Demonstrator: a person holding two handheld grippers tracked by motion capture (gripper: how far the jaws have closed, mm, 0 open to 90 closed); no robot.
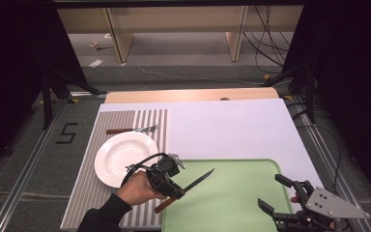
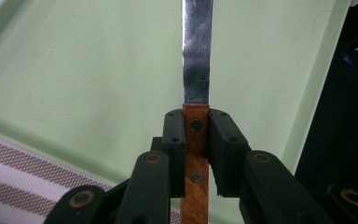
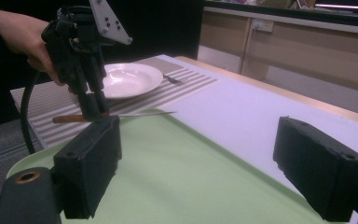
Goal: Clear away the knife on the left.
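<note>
My left gripper [image 1: 176, 191] is shut on the wooden handle of a knife [image 1: 200, 179], held by a hand over the left edge of the green tray [image 1: 232, 212]. In the left gripper view the jaws clamp the handle [image 2: 196, 140] and the steel blade [image 2: 197, 56] points out over the tray [image 2: 98, 70]. My right gripper [image 1: 274, 193] stands open with nothing between its fingers, low over the tray's right side. From the right gripper view [image 3: 205, 168], the left gripper [image 3: 81, 51] holds the knife [image 3: 121, 115] level just above the tray's rim.
A white plate [image 1: 125, 158] lies on a striped placemat [image 1: 149, 121], with a fork [image 1: 133, 129] beyond it. A white board [image 1: 232, 128] covers the table behind the tray. Floor, cables and wooden furniture legs lie past the far edge.
</note>
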